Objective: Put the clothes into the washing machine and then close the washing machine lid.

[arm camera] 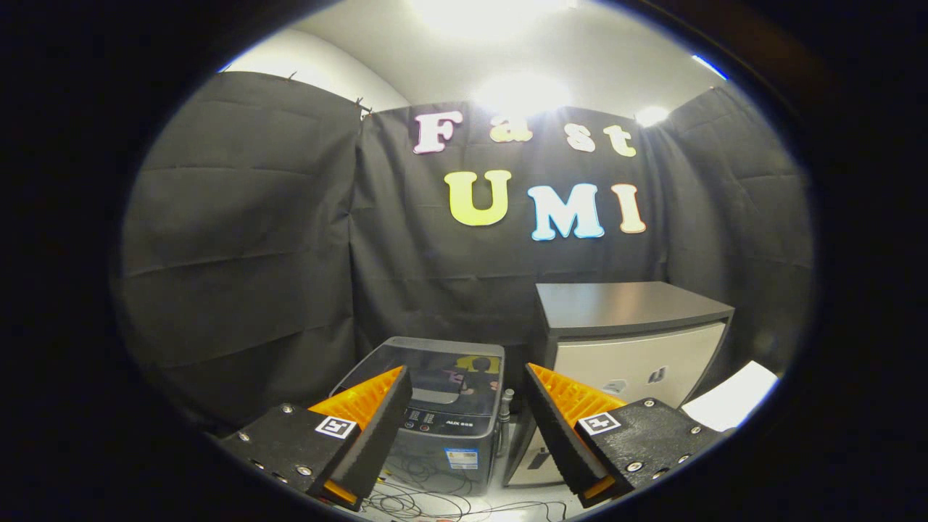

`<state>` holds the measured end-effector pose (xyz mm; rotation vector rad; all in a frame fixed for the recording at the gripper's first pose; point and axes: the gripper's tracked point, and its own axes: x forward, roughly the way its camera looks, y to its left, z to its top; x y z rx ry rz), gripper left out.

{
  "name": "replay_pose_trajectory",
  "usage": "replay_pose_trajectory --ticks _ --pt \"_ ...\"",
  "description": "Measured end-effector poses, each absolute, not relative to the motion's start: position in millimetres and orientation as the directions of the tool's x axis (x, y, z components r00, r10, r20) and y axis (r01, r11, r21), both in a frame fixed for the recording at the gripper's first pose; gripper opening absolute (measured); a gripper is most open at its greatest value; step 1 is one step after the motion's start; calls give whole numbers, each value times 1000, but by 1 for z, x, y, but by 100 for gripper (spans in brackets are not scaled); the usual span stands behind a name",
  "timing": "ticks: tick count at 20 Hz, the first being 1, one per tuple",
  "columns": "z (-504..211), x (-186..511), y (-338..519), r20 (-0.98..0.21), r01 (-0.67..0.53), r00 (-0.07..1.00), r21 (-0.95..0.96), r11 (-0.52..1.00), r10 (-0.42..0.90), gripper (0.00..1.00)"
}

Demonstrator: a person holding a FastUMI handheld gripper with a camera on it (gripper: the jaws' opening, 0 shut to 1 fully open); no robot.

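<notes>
Two fingers of hand-held gripper (464, 428) spread wide (holding nothing); washing machine (442, 413) beyond, lid shut.

Dark grey washing machine (442, 413), grey-topped white cabinet (631, 341), black cloth wall (239, 254)

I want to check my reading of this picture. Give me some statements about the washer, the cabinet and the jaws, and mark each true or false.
1. The washer lid is shut. True.
2. The gripper holds a garment. False: its jaws are open with nothing between them.
3. A cabinet stands beside the washer. True.
4. The washer stands on top of the cabinet. False: it stands lower, on the floor next to it.
5. Cables lie on the floor in front of the washer. True.
</notes>
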<state>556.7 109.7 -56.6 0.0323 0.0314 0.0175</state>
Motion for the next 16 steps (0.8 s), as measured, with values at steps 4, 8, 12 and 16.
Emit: replay_pose_trajectory --ticks 4,8,12,16 --pt "-52 547 106 -15 -3 1000 66 998 4 95" --pt "-51 534 94 -18 32 999 53 998 -31 95" --pt "-46 531 94 12 38 999 72 997 -39 95" --pt "-44 528 90 20 40 999 59 997 -41 95"
